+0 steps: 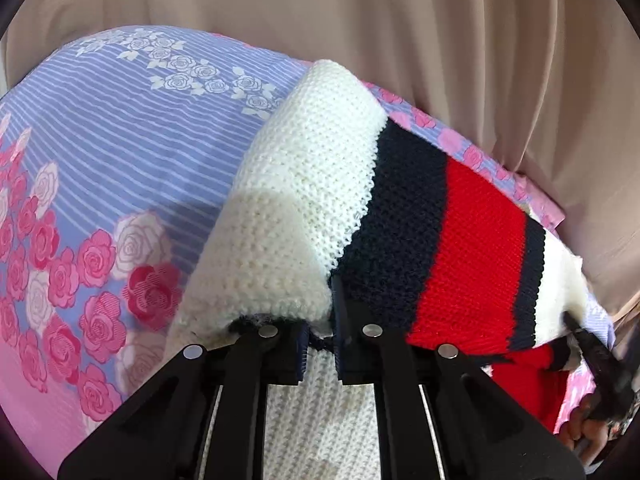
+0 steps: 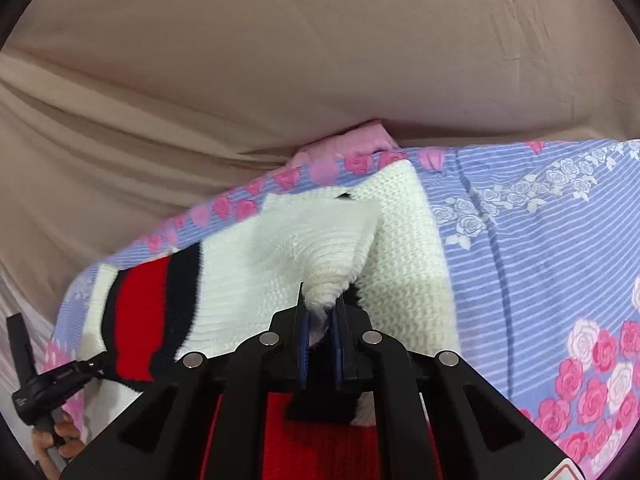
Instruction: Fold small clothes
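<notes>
Sweater (image 1: 320,168) folds hide both gripper (image 1: 320,332) tips.

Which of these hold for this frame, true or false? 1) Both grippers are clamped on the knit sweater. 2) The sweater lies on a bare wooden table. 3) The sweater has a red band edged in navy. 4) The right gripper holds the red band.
1) True: the left gripper and right gripper each pinch the sweater.
2) False: it lies on a floral striped bedsheet.
3) True: the red band runs between navy stripes.
4) False: its jaws pinch a cream fold.
</notes>
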Action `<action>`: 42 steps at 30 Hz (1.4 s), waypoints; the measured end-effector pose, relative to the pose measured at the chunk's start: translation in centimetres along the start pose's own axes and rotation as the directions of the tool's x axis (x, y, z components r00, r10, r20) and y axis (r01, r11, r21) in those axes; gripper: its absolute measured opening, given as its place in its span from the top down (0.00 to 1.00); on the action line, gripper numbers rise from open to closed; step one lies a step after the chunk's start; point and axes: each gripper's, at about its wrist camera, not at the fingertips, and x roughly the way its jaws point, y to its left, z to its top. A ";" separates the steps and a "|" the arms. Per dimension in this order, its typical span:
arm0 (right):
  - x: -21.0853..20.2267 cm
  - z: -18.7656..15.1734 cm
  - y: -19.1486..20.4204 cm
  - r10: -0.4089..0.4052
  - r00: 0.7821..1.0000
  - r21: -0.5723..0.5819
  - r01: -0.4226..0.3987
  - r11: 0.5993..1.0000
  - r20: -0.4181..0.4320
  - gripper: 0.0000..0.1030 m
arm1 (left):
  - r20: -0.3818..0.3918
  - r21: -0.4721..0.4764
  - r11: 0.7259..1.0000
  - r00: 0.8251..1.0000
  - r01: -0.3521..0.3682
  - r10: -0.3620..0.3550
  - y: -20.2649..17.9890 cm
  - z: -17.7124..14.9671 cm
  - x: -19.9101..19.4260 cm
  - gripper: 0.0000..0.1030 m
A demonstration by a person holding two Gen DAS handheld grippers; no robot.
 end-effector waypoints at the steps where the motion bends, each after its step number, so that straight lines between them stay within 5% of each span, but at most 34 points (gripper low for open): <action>1: 1.3 0.4 0.0 -0.016 0.999 -0.011 0.015 1.000 -0.035 0.92 | 0.006 0.016 1.000 1.000 -0.007 0.007 -0.1 -0.1 -0.2 0.88; 3: -0.5 -0.3 0.9 -0.037 0.999 -0.047 0.037 0.998 -0.003 0.89 | 0.025 0.065 0.998 1.000 -0.017 0.016 -0.5 -0.7 -1.1 0.83; 7: -6.7 -2.5 0.6 -0.039 0.997 -0.062 0.043 0.997 0.068 0.81 | 0.101 0.162 0.983 0.993 -0.084 0.068 0.7 -3.3 -5.2 0.48; 11: -12.7 -8.0 -0.4 -0.084 0.994 -0.145 0.093 0.985 0.072 0.69 | 0.137 0.229 0.958 0.980 -0.170 0.141 3.7 -7.2 -9.6 0.36; 14: -14.8 -11.9 -1.8 -0.094 0.995 -0.150 0.099 0.984 0.041 0.52 | 0.067 0.219 0.967 0.991 -0.132 0.120 6.4 -10.8 -12.2 0.33; 19: -19.3 -21.4 -4.2 -0.103 0.992 -0.110 0.095 0.989 -0.070 0.50 | -0.072 0.121 0.992 0.997 -0.028 0.037 9.5 -16.6 -14.2 0.28; 24: -21.3 -26.9 -3.4 -0.022 0.991 -0.049 0.016 0.999 -0.132 0.46 | -0.052 0.096 0.995 0.999 0.014 -0.009 9.0 -19.6 -15.9 0.20; 28: -21.1 -27.9 -2.1 0.027 0.993 -0.028 -0.030 0.999 -0.115 0.39 | -0.081 0.057 0.996 0.994 0.075 -0.070 8.4 -19.6 -15.2 0.28; 29: -20.8 -27.9 -1.8 0.040 0.993 -0.026 -0.044 0.999 -0.112 0.39 | -0.069 0.048 0.996 0.995 0.069 -0.065 8.3 -19.5 -15.3 0.35; 30: -20.6 -27.7 -1.6 0.050 0.994 -0.014 -0.052 0.999 -0.100 0.40 | -0.085 0.051 0.994 0.992 0.095 -0.091 8.1 -19.4 -15.1 0.53; 32: -20.2 -27.3 -1.4 0.070 0.994 0.013 -0.069 0.998 -0.086 0.62 | -0.137 0.039 0.991 0.984 0.124 -0.118 8.0 -19.1 -14.4 0.81; 33: -20.0 -27.1 -1.4 0.080 0.993 0.028 -0.078 0.997 -0.084 0.85 | -0.152 0.025 0.991 0.980 0.134 -0.129 8.2 -18.9 -14.5 0.87; 36: -20.7 -26.7 -2.0 0.122 0.991 0.114 -0.115 0.987 -0.056 0.87 | -0.113 0.054 0.988 0.984 0.141 -0.135 8.4 -18.9 -16.9 0.88; 42: -27.0 -27.6 -2.5 0.120 0.991 0.089 -0.124 0.988 0.050 0.89 | -0.094 0.162 0.969 0.981 0.186 -0.172 9.1 -21.5 -22.4 0.88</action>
